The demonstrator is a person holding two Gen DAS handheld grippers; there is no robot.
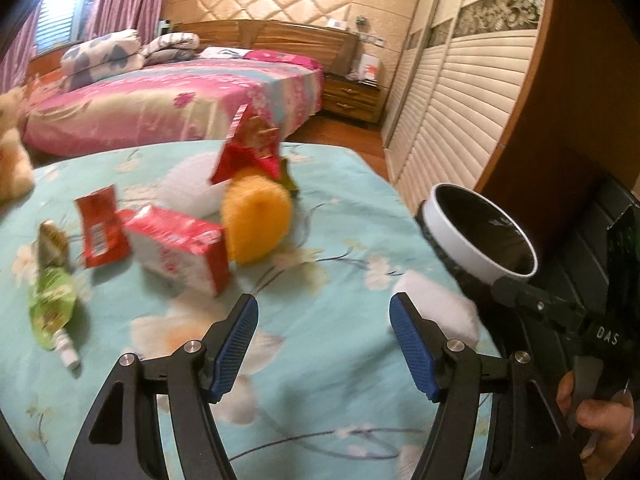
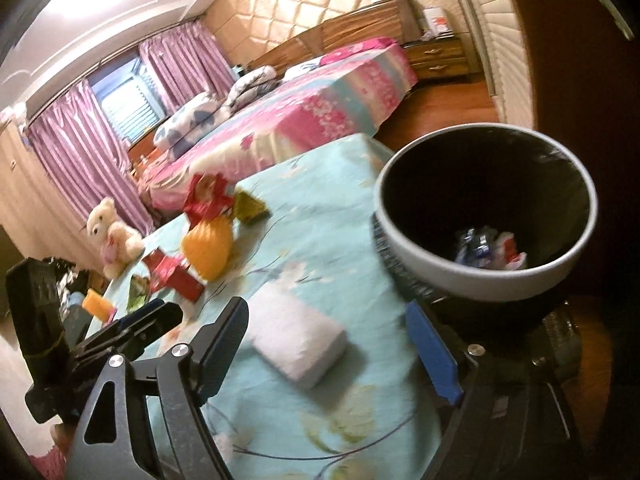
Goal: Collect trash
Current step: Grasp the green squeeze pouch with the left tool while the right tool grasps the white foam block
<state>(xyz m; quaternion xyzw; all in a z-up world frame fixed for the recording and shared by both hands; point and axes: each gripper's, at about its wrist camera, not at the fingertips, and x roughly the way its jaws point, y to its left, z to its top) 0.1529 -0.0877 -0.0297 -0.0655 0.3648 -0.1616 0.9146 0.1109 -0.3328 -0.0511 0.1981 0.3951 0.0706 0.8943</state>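
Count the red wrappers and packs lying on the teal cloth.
3. A flat red wrapper at left, a red-and-white pack beside it, and a crumpled red bag atop the yellow plush. Others may hide behind the pile.

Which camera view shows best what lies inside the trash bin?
The right wrist view. It looks down into the trash bin and shows crumpled wrappers at its bottom. The left wrist view shows the bin from a lower angle, only the white rim and dark lining, no contents.
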